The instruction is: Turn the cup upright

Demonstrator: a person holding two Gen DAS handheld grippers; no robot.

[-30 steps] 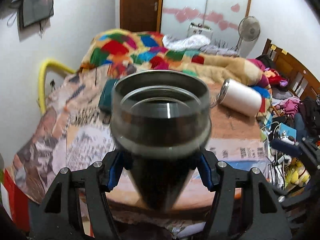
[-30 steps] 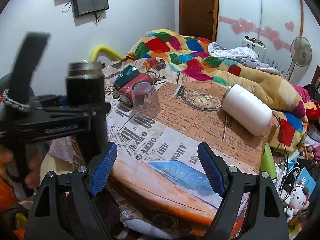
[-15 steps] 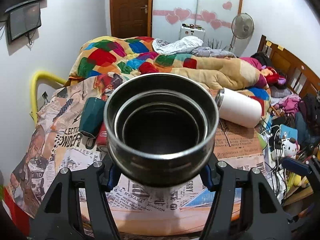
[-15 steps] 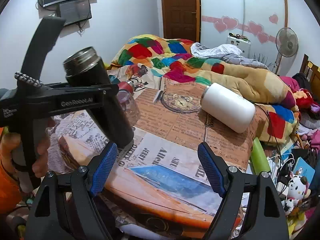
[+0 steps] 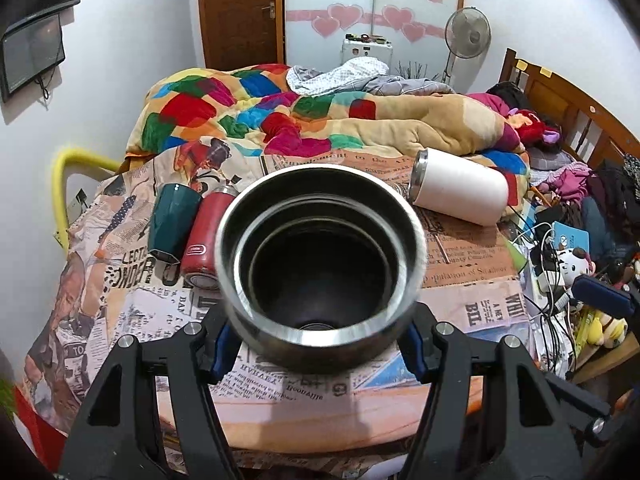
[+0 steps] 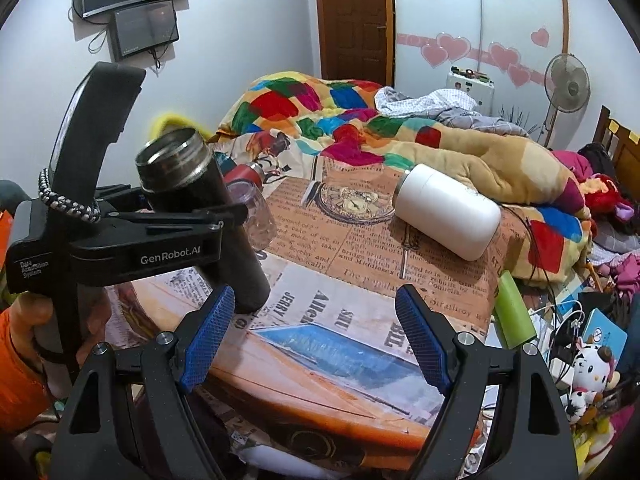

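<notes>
So on the left side of the table [image 6: 360,364], which is covered in newspaper-print cloth, the left gripper [image 6: 224,220] is clamped tight around a dark steel cup [image 6: 200,216]. In the right wrist view the cup is tilted, mouth up and leaning toward the left, with its base down at the cloth near the left front edge; can't tell for sure whether the bottom is actually touching. A hand [image 6: 36,320] in an orange sleeve holds the gripper handle at the far left. From the left wrist view you're looking straight down into the cup [image 5: 320,276], its shiny rim filling the middle of the frame, blue pads squeezed against both sides.

Just behind it toward the back left of the table lie a teal cup [image 5: 170,220] and a red bottle [image 5: 208,240], side by side and touching, both on their sides. A clear glass [image 6: 260,220] sits upside down right behind the steel cup in the right view, partly hidden.

Moving right, a white tumbler [image 6: 444,216] lies on its side near the back right edge, up against the colourful blanket [image 6: 320,116]. A green tube [image 6: 514,312] hangs off the right edge.

The right gripper [image 6: 316,340] hovers over the front edge, tongs wide apart with nothing between them
</notes>
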